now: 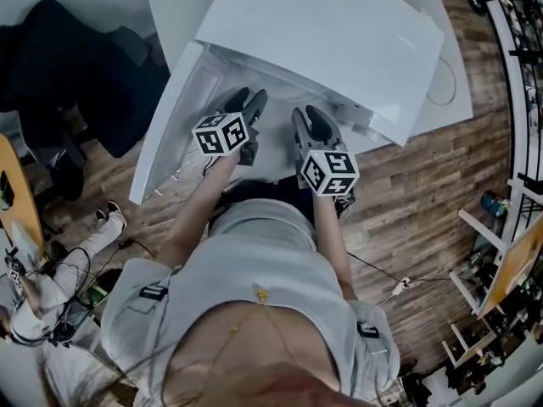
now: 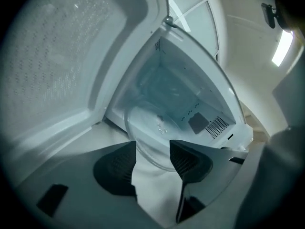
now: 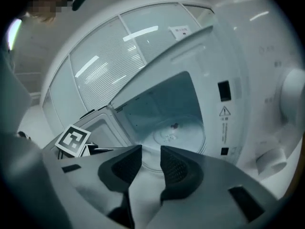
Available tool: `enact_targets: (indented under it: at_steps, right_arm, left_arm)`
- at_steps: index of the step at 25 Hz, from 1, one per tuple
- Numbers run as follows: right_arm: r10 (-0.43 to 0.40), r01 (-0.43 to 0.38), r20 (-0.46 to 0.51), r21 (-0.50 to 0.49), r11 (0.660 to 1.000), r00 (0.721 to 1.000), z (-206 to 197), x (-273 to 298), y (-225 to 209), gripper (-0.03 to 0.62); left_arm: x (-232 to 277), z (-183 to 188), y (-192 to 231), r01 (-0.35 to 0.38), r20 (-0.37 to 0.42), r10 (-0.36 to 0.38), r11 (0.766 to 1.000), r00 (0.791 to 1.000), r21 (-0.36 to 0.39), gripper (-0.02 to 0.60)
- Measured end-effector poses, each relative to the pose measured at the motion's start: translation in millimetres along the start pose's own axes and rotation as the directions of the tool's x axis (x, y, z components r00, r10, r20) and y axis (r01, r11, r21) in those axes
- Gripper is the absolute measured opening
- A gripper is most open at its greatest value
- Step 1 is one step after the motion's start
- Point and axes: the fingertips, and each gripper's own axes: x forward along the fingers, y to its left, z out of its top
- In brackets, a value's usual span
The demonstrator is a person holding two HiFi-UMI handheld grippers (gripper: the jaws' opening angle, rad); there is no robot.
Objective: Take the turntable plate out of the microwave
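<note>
The white microwave [image 1: 339,32] stands on a white table with its door [image 1: 170,117] swung open to the left. Inside it lies the clear glass turntable plate [image 2: 155,128], flat on the cavity floor and also seen from the right side [image 3: 178,135]. My left gripper [image 2: 153,151] is at the cavity mouth, jaws open, with the plate's front rim showing in the gap and the pads apart from it. My right gripper [image 3: 151,161] is beside it, open by a narrower gap, with the plate's rim just beyond its tips. In the head view, both the left gripper [image 1: 247,107] and the right gripper [image 1: 307,124] reach under the microwave's top.
The microwave's control panel with knobs [image 3: 290,99] is right of the cavity. A dark chair [image 1: 76,66] stands at the left on the wooden floor [image 1: 424,185]. Cables [image 1: 390,287] trail on the floor, another person's legs [image 1: 81,244] are at lower left, and shelving [image 1: 509,261] is at the right.
</note>
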Motion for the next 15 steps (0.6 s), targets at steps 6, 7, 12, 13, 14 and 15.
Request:
enact_targets:
  at_steps: [6, 7, 12, 13, 14, 15]
  right_arm:
    - [-0.011, 0.018, -0.035, 0.214, 0.977, 0.999, -25, 15, -20, 0.152]
    - [-0.014, 0.023, -0.039, 0.251, 0.968, 0.999, -28, 17, -24, 0.152]
    - [-0.025, 0.043, -0.046, 0.452, 0.891, 0.999, -46, 32, -44, 0.179]
    - [-0.028, 0.042, -0.036, 0.491, 0.87, 0.999, -48, 34, -48, 0.181]
    - [-0.032, 0.038, -0.021, 0.527, 0.849, 0.999, -48, 35, -51, 0.158]
    - [-0.033, 0.029, -0.003, 0.561, 0.827, 0.999, -47, 36, -53, 0.158]
  left_arm:
    - [17, -6, 14, 0.005, -0.022, -0.007, 0.995, 1.0, -0.103, 0.236]
    - [19, -7, 15, 0.005, -0.027, -0.008, 0.994, 1.0, -0.108, 0.236]
    - [29, -11, 19, 0.027, -0.027, -0.033, 0.977, 0.999, -0.21, 0.236]
    - [32, -9, 19, 0.048, -0.011, -0.053, 0.966, 0.999, -0.255, 0.236]
    - [34, -8, 19, 0.07, 0.008, -0.071, 0.951, 0.997, -0.302, 0.236]
    - [36, -7, 19, 0.092, 0.028, -0.088, 0.933, 0.996, -0.347, 0.235]
